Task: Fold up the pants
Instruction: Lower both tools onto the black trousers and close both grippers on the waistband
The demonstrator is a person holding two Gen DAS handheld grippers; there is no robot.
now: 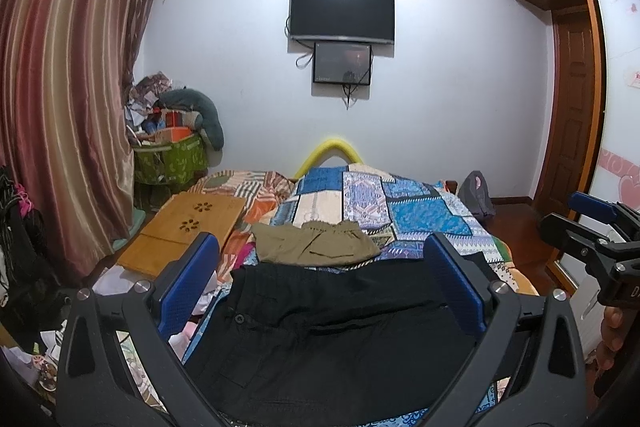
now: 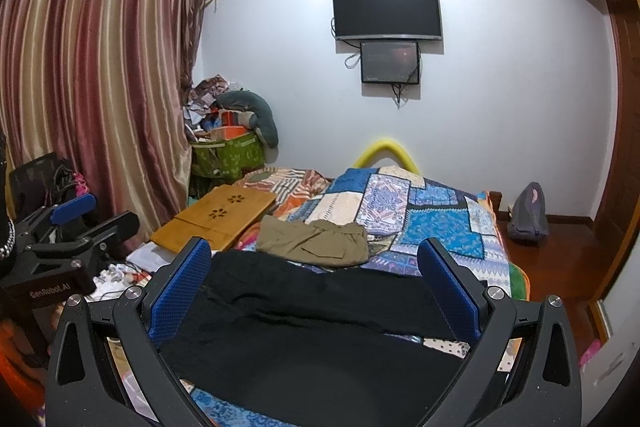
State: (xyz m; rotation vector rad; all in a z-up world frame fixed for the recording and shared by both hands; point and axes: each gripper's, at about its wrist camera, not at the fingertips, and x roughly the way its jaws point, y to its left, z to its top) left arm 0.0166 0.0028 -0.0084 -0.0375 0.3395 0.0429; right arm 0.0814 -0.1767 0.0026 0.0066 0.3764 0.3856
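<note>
Black pants [image 1: 332, 331] lie spread flat on the near part of the bed, also in the right wrist view [image 2: 304, 327]. Folded olive pants [image 1: 316, 243] lie just beyond them on the patchwork quilt; they also show in the right wrist view [image 2: 314, 241]. My left gripper [image 1: 320, 255] is open and empty, held above the black pants. My right gripper [image 2: 314, 259] is open and empty, also above the black pants. The right gripper shows at the right edge of the left wrist view [image 1: 592, 227]; the left gripper shows at the left of the right wrist view [image 2: 80, 223].
A patchwork quilt [image 1: 404, 207] covers the bed. A wooden lap tray [image 1: 188, 227] lies on the bed's left side. A green basket of clutter [image 1: 172, 155] stands by the striped curtain [image 1: 64, 99]. A grey backpack [image 2: 528, 215] sits on the floor at right.
</note>
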